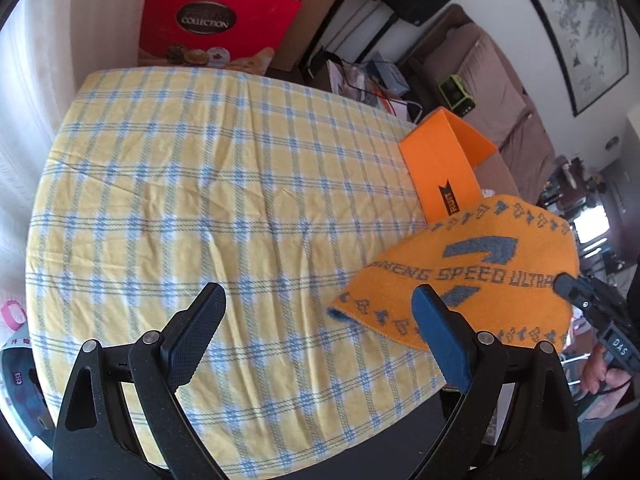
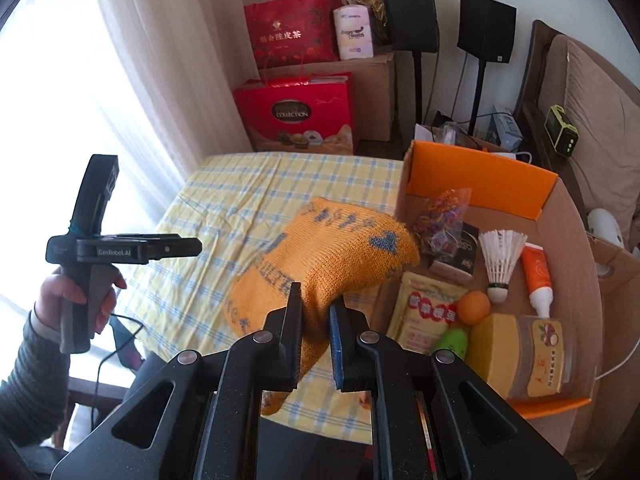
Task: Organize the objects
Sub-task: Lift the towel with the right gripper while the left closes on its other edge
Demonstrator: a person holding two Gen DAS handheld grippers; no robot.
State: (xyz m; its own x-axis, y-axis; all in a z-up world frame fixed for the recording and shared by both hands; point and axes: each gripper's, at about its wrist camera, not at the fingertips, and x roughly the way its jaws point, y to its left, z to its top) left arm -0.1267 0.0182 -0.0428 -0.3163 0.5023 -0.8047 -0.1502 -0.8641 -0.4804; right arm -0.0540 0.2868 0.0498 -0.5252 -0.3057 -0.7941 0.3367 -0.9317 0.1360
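An orange knitted cloth with blue lettering [image 2: 332, 256] hangs in the air above the yellow-and-blue checked tablecloth [image 1: 192, 184]. My right gripper [image 2: 316, 304] is shut on the cloth's near end. The cloth also shows in the left wrist view [image 1: 476, 280], with the right gripper's tip at its right edge. My left gripper [image 1: 320, 296] is open and empty, left of the cloth, above the table. It also shows in the right wrist view [image 2: 176, 248], held in a hand. An orange-lined cardboard box [image 2: 480, 180] stands at the table's right side.
The box holds a shuttlecock [image 2: 500, 260], an orange tube [image 2: 538, 276], a small orange [image 2: 474, 307], a jar [image 2: 536, 356], packets and a bag of rubber bands [image 2: 440, 220]. Red gift bags [image 2: 296, 116] and speakers [image 2: 412, 16] stand beyond the table. A sofa [image 1: 492, 80] is to the right.
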